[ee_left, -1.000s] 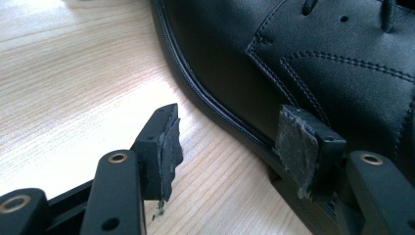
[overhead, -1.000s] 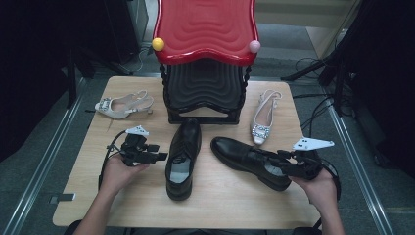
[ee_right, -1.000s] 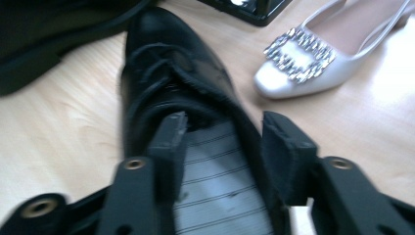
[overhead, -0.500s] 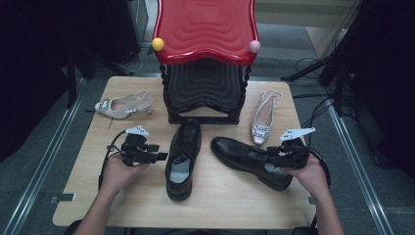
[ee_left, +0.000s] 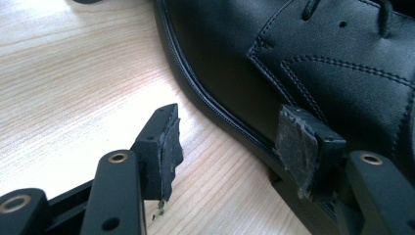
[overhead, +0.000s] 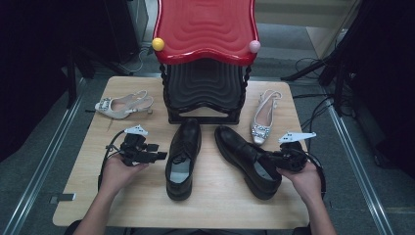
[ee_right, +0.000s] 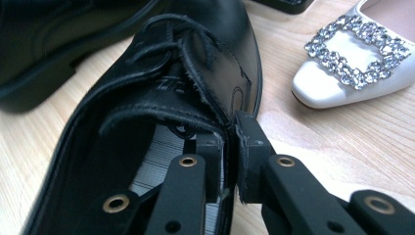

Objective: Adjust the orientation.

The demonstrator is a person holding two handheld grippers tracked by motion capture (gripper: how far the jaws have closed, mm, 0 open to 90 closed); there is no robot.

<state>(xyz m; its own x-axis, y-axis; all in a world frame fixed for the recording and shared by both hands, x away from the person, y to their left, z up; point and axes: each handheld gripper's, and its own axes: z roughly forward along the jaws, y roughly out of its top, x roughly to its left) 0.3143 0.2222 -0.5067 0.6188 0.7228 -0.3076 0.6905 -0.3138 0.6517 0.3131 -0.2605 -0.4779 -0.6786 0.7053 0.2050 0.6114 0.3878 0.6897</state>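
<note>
Your right tool [ee_right: 227, 147] has just closed onto the collar of the right black shoe [overhead: 247, 159], so lifting remains, while your left tool [ee_left: 230, 147], spread wide, waits beside the left black shoe [overhead: 183, 156] on the bench [overhead: 220, 196].

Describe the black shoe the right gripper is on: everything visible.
The right black shoe is a glossy, leather-looking lace-up with stitched seams and a pale lined insole. It lies upright on the table, toe angled toward the rack, beside the silver shoe. The right gripper, whose jaws have just been closing, pinches its side wall, one jaw inside.
</note>
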